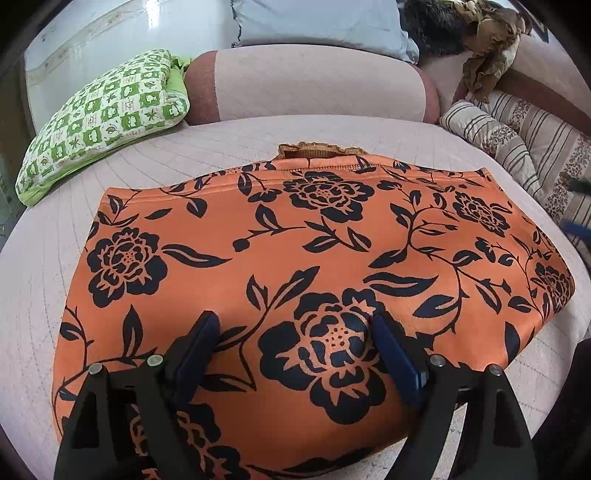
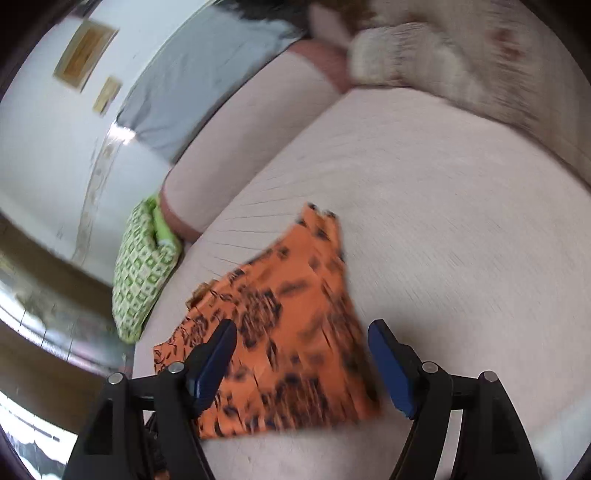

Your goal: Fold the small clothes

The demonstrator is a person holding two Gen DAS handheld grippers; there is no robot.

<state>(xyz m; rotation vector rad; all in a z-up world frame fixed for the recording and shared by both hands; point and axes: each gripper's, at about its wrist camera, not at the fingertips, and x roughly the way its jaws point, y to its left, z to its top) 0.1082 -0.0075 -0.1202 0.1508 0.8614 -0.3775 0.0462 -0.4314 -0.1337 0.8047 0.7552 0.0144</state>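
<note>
The garment (image 1: 295,258), orange with a black flower print, lies flat on the bed (image 1: 236,147), folded into a broad panel with straight side edges. A brown ribbed edge (image 1: 317,150) shows just past its far hem. In the right wrist view the garment (image 2: 280,332) appears blurred, low and left of centre, with bare bed to its right.

The left gripper (image 1: 291,328) hangs over the near part of the garment, jaws spread wide, with nothing between the pads. Whether the tips touch the cloth cannot be told. The right gripper (image 2: 303,336) is also spread and holds nothing; it stands above the garment's near right edge.

Risks, as a judgement:
- Neither gripper holds the cloth. If a pad drags on the smooth fabric, the top layer could slide and skew the fold.
- A pinch that catches only the upper layer would lift it alone and open the panel.
- The heavy blur in the right view suggests quick motion; a fast approach could crease the edge.

Count:
- Garments on the bed: one.
- Grippers: two.
- Green checked pillow (image 1: 107,114): one, at the far left.
- Striped cushions (image 1: 517,136): two visible, at the far right.
- Pale blue pillow (image 1: 317,22): one, behind the pink bolster (image 1: 310,85).
- Pile of brown cloth (image 1: 487,48): one, in the far right corner.
</note>
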